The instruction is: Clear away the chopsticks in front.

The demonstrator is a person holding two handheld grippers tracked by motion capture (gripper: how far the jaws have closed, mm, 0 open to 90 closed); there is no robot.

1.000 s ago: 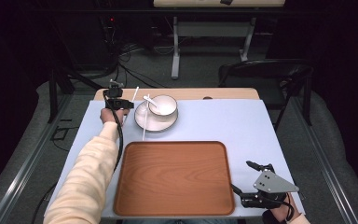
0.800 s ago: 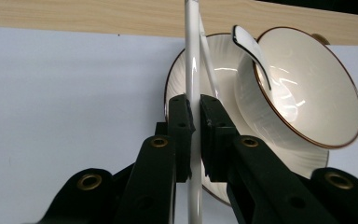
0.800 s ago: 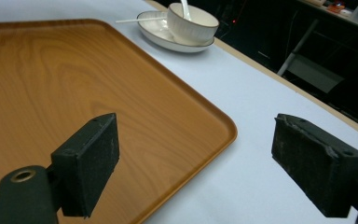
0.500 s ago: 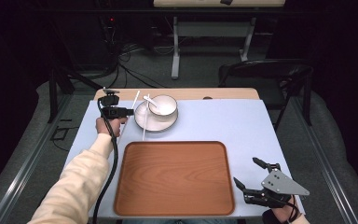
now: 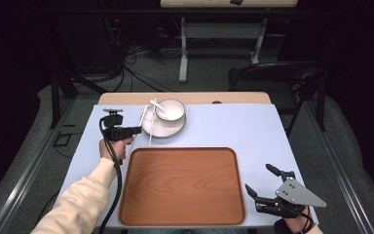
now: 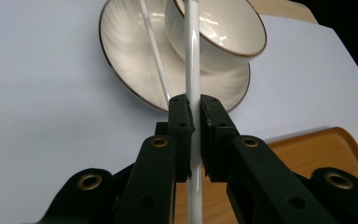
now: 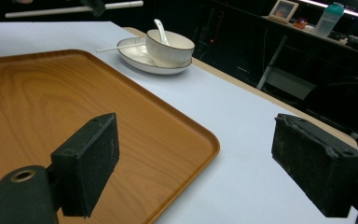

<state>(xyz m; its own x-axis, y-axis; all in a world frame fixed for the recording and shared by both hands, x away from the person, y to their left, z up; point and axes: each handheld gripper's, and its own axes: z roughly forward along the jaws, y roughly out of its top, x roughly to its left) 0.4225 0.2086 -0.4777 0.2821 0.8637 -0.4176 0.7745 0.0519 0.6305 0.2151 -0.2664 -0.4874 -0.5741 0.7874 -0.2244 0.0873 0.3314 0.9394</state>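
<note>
My left gripper (image 5: 137,129) (image 6: 192,106) is shut on a white chopstick (image 5: 143,117) (image 6: 192,51) just left of a white plate (image 5: 161,127) (image 6: 130,60). The stick's far end reaches over the plate toward the white bowl (image 5: 171,110) (image 6: 223,32) standing on it. A second chopstick (image 5: 150,132) (image 6: 154,46) lies across the plate's left side. A white spoon (image 5: 156,105) (image 7: 159,27) rests in the bowl (image 7: 170,46). My right gripper (image 5: 258,178) (image 7: 196,163) stands open at the near right corner, beside the wooden tray (image 5: 185,185) (image 7: 74,107), nothing between its jaws.
The tray covers the near middle of the light blue table (image 5: 243,131). A black chair (image 5: 277,78) stands behind the table's far right. Cables and a desk frame (image 5: 185,44) lie on the floor beyond. My left gripper's cable (image 5: 118,180) runs along the sleeve.
My left gripper has drawn back toward the person, away from the plate's far left side, with the chopstick in it. The right gripper shifted slightly lower and to the right.
</note>
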